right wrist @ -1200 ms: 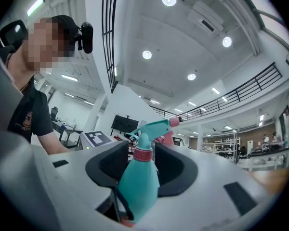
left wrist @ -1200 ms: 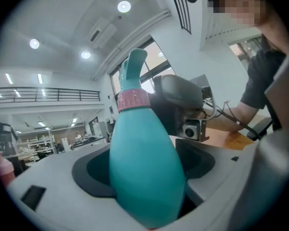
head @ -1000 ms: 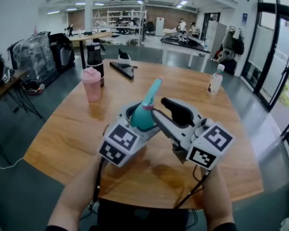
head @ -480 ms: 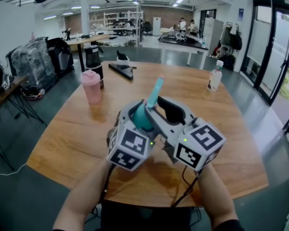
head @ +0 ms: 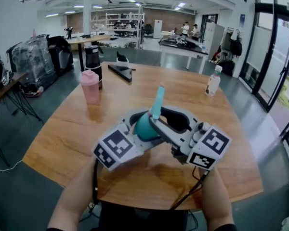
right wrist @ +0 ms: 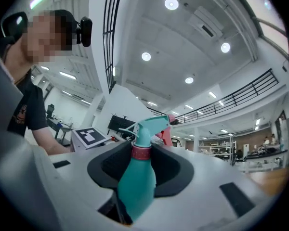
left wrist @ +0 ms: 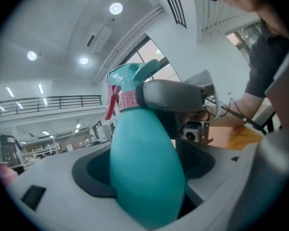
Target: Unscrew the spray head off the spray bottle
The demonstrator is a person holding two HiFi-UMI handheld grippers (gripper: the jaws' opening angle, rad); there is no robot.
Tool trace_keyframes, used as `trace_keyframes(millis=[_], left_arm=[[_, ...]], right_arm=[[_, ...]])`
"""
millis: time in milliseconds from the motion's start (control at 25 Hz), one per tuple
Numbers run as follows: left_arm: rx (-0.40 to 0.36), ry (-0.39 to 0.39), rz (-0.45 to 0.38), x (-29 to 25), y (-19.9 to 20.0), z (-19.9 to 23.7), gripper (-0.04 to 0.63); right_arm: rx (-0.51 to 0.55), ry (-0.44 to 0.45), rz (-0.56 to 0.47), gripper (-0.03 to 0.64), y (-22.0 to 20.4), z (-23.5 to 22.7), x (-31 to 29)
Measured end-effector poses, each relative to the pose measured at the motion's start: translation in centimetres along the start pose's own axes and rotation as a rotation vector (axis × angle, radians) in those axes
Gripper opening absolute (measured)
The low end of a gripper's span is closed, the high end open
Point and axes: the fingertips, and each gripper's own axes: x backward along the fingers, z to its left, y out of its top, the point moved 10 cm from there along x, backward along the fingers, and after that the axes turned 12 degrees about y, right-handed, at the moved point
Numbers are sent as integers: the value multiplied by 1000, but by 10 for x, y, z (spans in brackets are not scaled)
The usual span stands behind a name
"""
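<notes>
Head view: we hold the spray bottle (head: 144, 128) in the air, with the bench (head: 62, 129) below the bottle. The spray head (head: 157, 100) sits at the bottle's top, pointing away from us. The left gripper (head: 140, 121) meets the bottle from its left, the right gripper (head: 156, 118) from its right.

Left gripper view: the left jaws are clamped on the bottle's teal body, pads pressed to both sides. One grey jaw of the right gripper lies against the pink collar (left wrist: 129, 100) at the bottle's neck.

Right gripper view: the right jaws have just been closing and now bear on the pink collar from both sides.
</notes>
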Motion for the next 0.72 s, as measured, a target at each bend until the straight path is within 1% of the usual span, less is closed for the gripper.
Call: trace_keyframes(millis=[120,200,240,320,400,520,600,640,720], left_arm=[[19,-94,-38,1,-2,1,394],[27,-107,-38,0,-3,1,394],[28,-91,-28,0,-4,2,394],[39,-26,4,-2,-5,4,394],[72,41,31,-4,-7,7,394],[137,114,41,-7,-10,11,394],[179,153,48,-10,-13,11,394],[187,166,57,-12,-14,10,394],[173,178,81,-16,-18,3,394]], right_arm=[[0,57,-6,143,-1,-1,2],[-9,60,-4,143,-2,-3,3],[-20,47,-5,144,-3,-3,3],[-46,3,-10,150,-3,-5,4],[-65,-33,-18,152,-1,-5,5],[-80,-63,3,169,0,-5,1],[-91,-88,30,172,-1,-5,-5],[-100,-108,40,172,-1,-5,-7],[-126,-158,54,172,-3,-7,-9]])
